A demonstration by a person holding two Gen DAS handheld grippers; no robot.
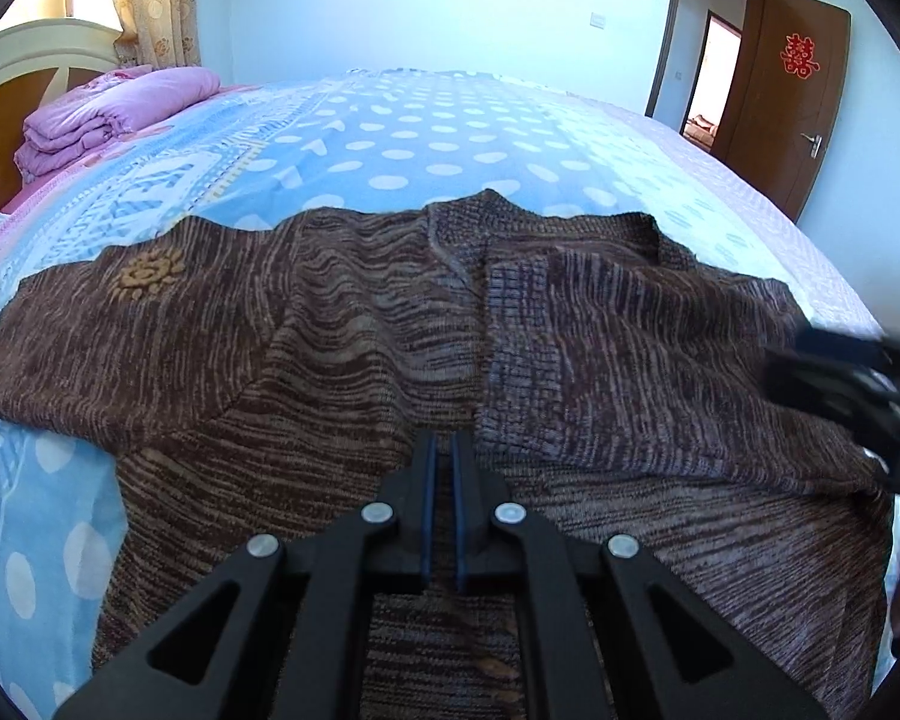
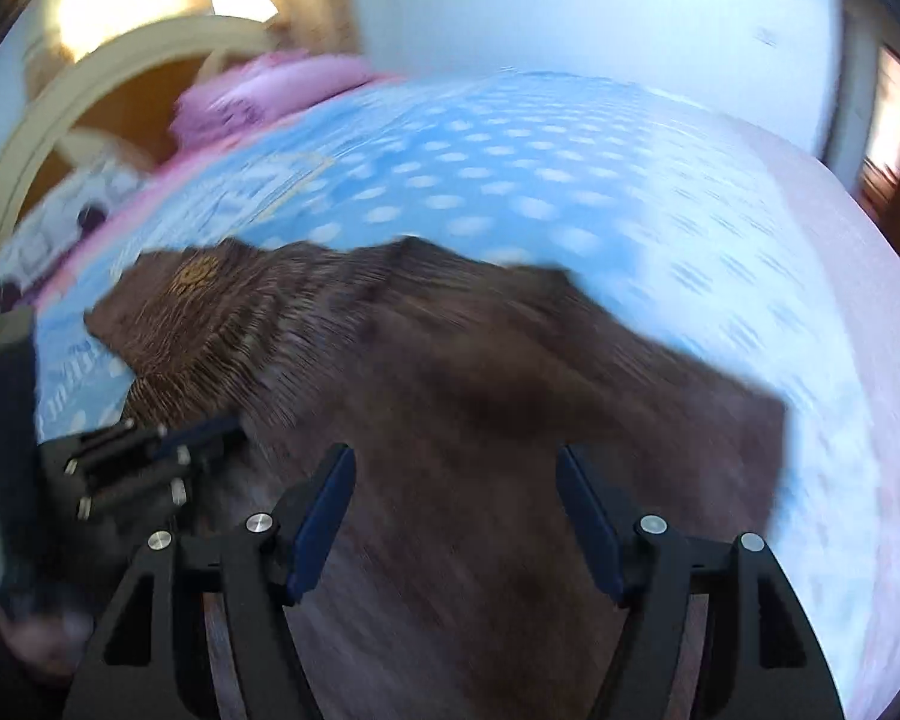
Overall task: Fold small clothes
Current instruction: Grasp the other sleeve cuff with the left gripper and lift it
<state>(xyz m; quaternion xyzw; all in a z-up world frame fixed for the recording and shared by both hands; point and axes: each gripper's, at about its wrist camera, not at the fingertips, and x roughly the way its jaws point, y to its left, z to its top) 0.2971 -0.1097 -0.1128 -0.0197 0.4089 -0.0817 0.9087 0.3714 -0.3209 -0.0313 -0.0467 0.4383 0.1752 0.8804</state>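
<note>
A brown marled knit sweater point(image 1: 426, 324) lies spread on the bed point(image 1: 426, 132), over its blue polka-dot sheet, near the bed's near edge. Its neckline points to the far side and its hem to the near side, so the body's long axis runs near to far, while the left sleeve, with its tan sun-like patch point(image 1: 149, 278), reaches out to the left. The right sleeve already lies folded in over the chest. The left tongs point(image 1: 443, 450) are clenched almost shut low on the middle of the body; whether they pinch a fold of knit or only press on it cannot be told. The right tongs point(image 2: 456, 516) are released, jaws wide apart, above the right side of the garment, in a badly blurred view. The step in hand looks like bringing the remaining sleeve across. To do it well, the left tongs should pin the body so the knit does not slide, and the right should grip the cuff, not the middle of the sleeve, then lay it flat along the shoulder line. A folded pink quilt point(image 1: 114, 114) sits far left, well apart.
</note>
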